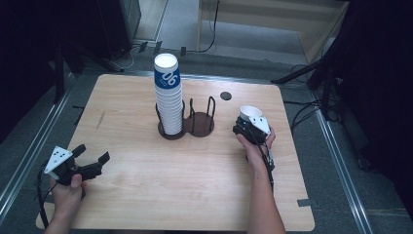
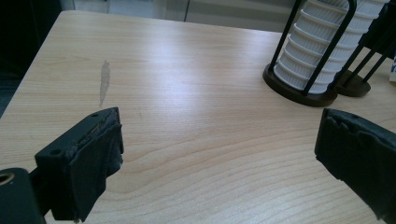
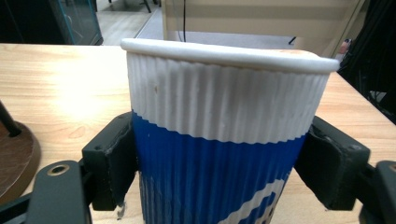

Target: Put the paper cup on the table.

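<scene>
Gripping the ribbed blue-and-white paper cup [image 3: 224, 140] mid-wall right of the dark wire cup rack [image 1: 199, 122] on the wooden surface [image 1: 146, 195], right gripper [image 1: 251, 127] jaws closed on it, left gripper [image 1: 90, 161] wide open, empty; cup looks light, crushable.

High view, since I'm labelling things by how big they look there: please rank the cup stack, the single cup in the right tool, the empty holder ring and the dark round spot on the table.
1. cup stack
2. empty holder ring
3. single cup, partly hidden by the right tool
4. dark round spot
</scene>
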`<state>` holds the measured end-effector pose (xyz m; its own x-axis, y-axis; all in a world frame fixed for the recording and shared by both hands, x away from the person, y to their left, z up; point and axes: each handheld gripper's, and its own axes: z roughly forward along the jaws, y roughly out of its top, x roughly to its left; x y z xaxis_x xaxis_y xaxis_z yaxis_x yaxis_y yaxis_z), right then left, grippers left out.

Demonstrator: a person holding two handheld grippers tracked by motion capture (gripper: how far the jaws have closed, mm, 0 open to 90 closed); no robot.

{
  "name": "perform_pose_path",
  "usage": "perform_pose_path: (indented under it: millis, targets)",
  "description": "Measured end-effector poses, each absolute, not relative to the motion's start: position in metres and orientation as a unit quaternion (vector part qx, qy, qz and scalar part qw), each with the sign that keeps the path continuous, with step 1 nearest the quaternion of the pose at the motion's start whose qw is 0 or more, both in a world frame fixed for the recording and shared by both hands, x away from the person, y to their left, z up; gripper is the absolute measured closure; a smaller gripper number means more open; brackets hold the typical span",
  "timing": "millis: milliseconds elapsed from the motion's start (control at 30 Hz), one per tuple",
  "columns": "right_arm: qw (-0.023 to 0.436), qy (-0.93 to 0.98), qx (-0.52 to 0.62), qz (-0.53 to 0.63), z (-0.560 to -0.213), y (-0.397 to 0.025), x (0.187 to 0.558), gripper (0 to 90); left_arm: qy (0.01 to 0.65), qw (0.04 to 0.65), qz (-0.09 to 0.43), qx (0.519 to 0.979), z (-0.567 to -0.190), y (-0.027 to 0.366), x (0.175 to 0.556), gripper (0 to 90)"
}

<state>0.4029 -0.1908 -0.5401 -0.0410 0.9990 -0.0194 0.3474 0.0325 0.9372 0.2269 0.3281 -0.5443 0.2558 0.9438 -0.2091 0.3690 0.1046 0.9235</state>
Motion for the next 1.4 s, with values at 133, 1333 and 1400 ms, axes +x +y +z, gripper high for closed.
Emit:
perform_pose_path:
  millis: [133,1333,1400]
  targets:
    - [0.392,0.598,0.568,0.407,-0.538,-0.191,0.402,19.4,0.540,0.510,0.282,0.606,-0.544,0.328,0.228,1.9]
    - [0.375,0.620,0.524,0.448,-0.510,-0.214,0.332,0.0,0.543,0.508,0.282,0.607,-0.544,0.327,0.228,1.9]
    - [0.378,0.618,0.521,0.451,-0.508,-0.216,0.325,0.0,0.542,0.509,0.281,0.607,-0.544,0.328,0.228,1.9]
